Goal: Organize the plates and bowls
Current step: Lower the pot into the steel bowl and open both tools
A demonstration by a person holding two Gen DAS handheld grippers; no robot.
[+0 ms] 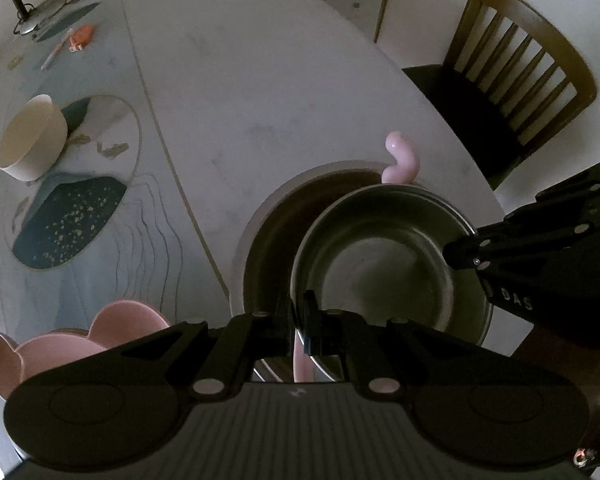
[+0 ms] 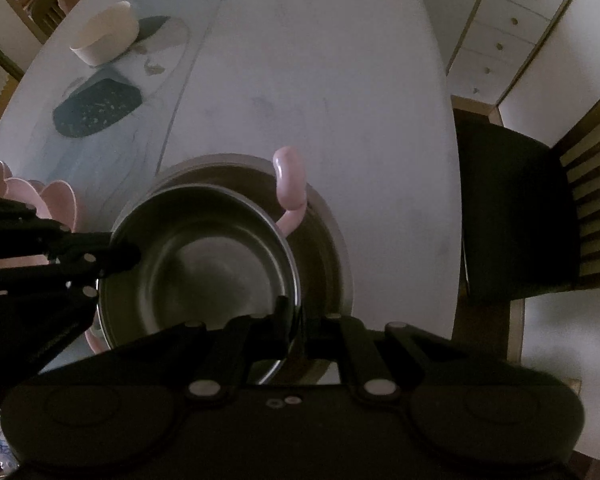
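A steel bowl [image 1: 388, 260] [image 2: 196, 264] with a curled pink handle [image 1: 402, 158] [image 2: 290, 180] hangs just above a larger dark brown bowl [image 1: 276, 236] [image 2: 328, 240] on the table. My left gripper [image 1: 298, 320] is shut on the steel bowl's near rim in the left wrist view. My right gripper [image 2: 298, 320] is shut on the opposite rim, and it reaches in from the right [image 1: 466, 254] in the left wrist view. A cream bowl [image 1: 32, 138] [image 2: 104, 34] stands far left. A pink ear-shaped plate [image 1: 72, 344] [image 2: 40, 200] lies near the front left.
The white oval table [image 1: 260, 100] carries a blue patterned placemat [image 1: 72, 216]. A lamp base [image 1: 40, 16] and small orange items [image 1: 82, 36] sit at its far end. A dark wooden chair [image 1: 512, 76] [image 2: 540, 208] and a white drawer unit [image 2: 504, 32] stand to the right.
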